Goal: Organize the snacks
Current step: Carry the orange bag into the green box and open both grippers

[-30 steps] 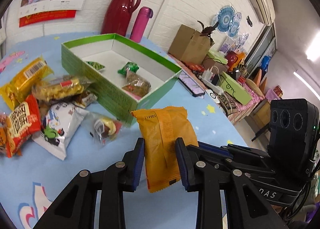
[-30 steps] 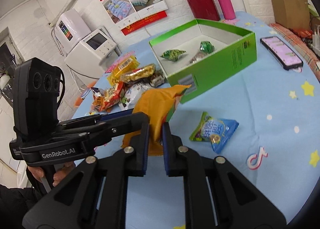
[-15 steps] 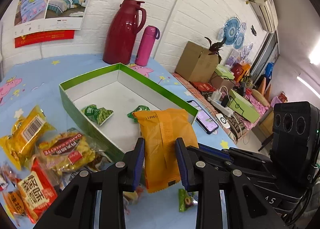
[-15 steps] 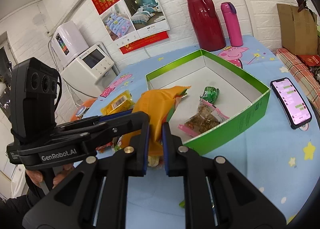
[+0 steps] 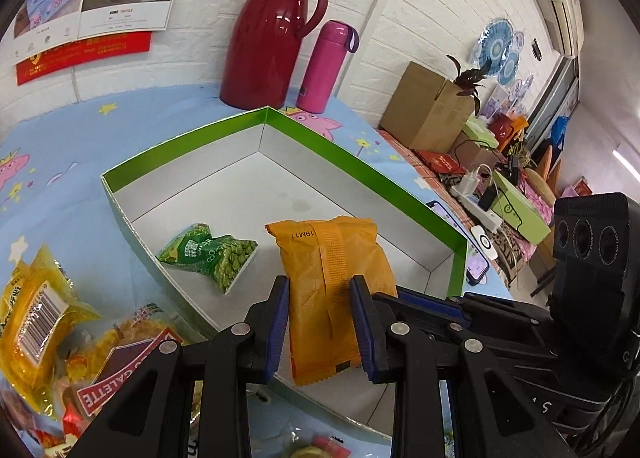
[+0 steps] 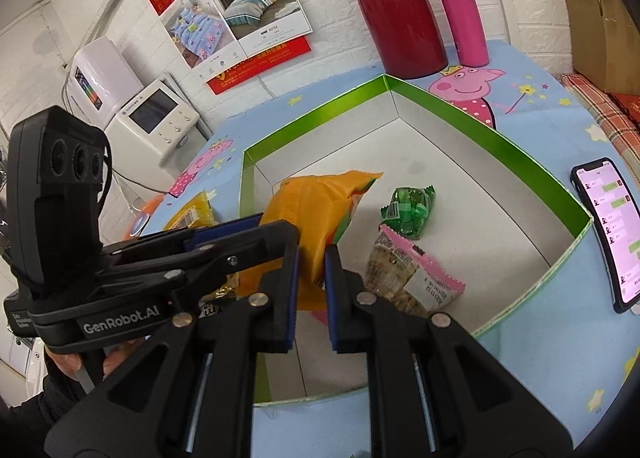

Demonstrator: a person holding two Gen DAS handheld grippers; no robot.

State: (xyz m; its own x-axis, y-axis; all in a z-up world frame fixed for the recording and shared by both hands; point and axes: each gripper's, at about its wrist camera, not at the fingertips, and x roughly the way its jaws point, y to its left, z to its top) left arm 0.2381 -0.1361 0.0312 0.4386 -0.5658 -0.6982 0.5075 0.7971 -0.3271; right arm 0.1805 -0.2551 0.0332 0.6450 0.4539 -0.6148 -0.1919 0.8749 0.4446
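Holding three snacks, green box (image 5: 360, 162) sits under orange packet (image 5: 332, 286), both grippers' jaws clamping it.

Bright, even indoor light. Ceiling strip lamp (image 5: 625, 164) glows at far right. Glare streaks on red jug (image 5: 276, 34). Soft shadows inside green box (image 5: 362, 162). Strong fisheye bending; dark vignette at corners. Focus mostly sharp.

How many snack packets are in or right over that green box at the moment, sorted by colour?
Green: 2, a pea packet and a small crinkled wrapper
Clear with a pink edge: 1, the clear packet
Orange: 1, the orange packet, held in the left tongs over the green box
Total: 4
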